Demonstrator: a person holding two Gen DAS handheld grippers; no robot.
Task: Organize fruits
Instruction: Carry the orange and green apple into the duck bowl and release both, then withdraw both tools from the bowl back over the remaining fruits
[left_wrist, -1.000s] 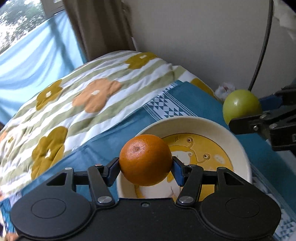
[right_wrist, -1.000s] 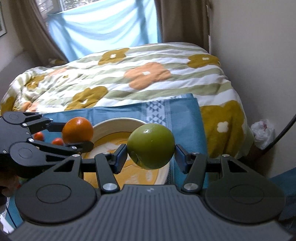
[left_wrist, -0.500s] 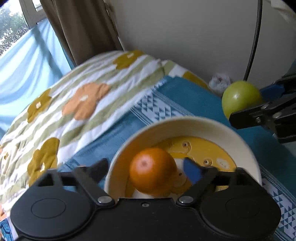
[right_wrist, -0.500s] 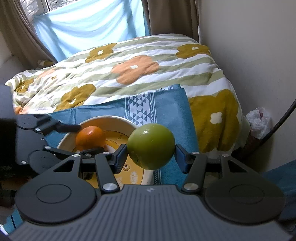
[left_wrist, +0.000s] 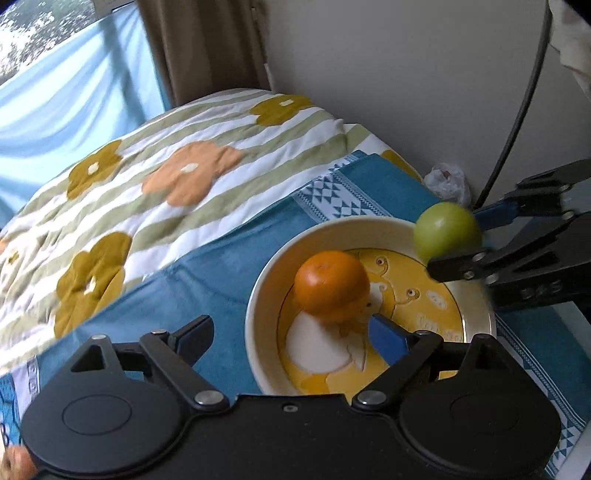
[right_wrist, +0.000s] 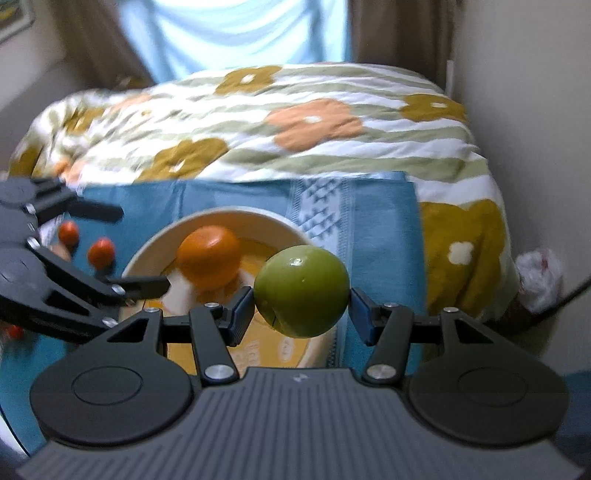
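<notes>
An orange (left_wrist: 330, 284) rests inside the cream bowl (left_wrist: 255, 306) with a yellow cartoon bottom. My left gripper (left_wrist: 291, 328) stands open just behind it, its blue pads clear of the fruit. My right gripper (right_wrist: 301, 295) is shut on a green apple (right_wrist: 301, 291) and holds it above the bowl's near-right rim (right_wrist: 236, 214). From that side the orange (right_wrist: 208, 256) shows in the bowl, with the left gripper (right_wrist: 133, 249) open at its left. In the left wrist view the apple (left_wrist: 445, 230) hangs at the bowl's right edge in the right gripper (left_wrist: 458, 240).
The bowl stands on a blue cloth (left_wrist: 207, 273) spread over a flowered quilt (left_wrist: 166, 177). Two small red tomatoes (right_wrist: 100, 251) lie on the cloth left of the bowl. A wall, a black cable (left_wrist: 517, 122) and a white plastic bag (left_wrist: 445, 181) are at the right.
My left gripper opened and let go of the orange, which now lies in the bowl, then drew back. The right gripper brought the apple in over the bowl's rim.
</notes>
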